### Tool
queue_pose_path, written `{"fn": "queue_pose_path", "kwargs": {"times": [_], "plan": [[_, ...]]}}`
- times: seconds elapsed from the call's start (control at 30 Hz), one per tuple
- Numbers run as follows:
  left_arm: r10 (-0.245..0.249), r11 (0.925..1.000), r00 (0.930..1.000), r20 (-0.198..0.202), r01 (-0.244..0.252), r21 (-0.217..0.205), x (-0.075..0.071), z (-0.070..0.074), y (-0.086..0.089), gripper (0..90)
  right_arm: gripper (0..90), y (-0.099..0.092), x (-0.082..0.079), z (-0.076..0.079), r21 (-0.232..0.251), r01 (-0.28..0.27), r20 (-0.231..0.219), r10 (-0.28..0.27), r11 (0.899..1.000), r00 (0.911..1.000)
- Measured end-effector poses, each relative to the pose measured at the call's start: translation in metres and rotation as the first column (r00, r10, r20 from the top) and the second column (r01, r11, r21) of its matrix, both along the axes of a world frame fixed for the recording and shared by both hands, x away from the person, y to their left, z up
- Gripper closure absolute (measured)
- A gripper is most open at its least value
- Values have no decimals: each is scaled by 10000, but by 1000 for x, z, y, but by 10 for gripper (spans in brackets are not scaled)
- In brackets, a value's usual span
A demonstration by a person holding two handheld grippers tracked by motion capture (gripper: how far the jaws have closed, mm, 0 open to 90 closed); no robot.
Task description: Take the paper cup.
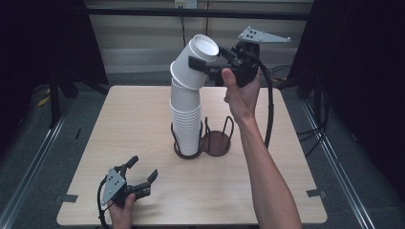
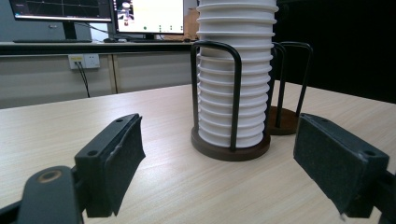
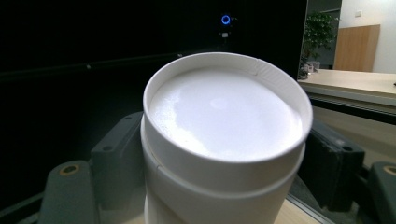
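A tall stack of upturned white paper cups (image 1: 186,124) stands in the left ring of a dark twin wire holder (image 1: 217,143) at the table's middle. The stack's top cups (image 1: 196,62) lean to the right, and my right gripper (image 1: 205,64), raised high, is shut on them from the right. In the right gripper view the cup's white bottom (image 3: 224,116) faces the camera between the jaws of my right gripper (image 3: 224,154). My left gripper (image 1: 143,168) rests near the front left of the table, open and holding nothing. In its own view the left gripper (image 2: 219,140) points at the cup stack (image 2: 236,88) in the holder (image 2: 231,151).
The light wooden table (image 1: 143,109) ends close behind the left hand. The holder's right ring (image 2: 282,121) holds nothing. Black curtains flank the table, and monitors (image 2: 149,16) stand on a far desk. The right gripper's cable (image 1: 270,109) hangs beside the forearm.
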State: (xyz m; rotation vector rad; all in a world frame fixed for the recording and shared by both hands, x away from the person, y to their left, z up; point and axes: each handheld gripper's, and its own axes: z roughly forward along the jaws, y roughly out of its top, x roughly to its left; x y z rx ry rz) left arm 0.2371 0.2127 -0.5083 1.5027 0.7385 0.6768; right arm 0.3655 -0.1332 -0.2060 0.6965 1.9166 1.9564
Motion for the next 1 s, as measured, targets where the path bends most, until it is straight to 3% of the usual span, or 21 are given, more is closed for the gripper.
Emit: {"fn": "queue_pose_path", "kwargs": {"times": [0.33, 1.0], "plan": [[-15, 10000, 10000, -14, 15, -14, 0, 0, 0, 158, 229, -18, -8, 2, 315, 170, -48, -169, 9994, 9998], [-1, 10000, 10000, 4, 1, -11, 0, 0, 0, 158, 229, -51, -26, -7, 350, 467, -26, -466, 9983, 9989]]}}
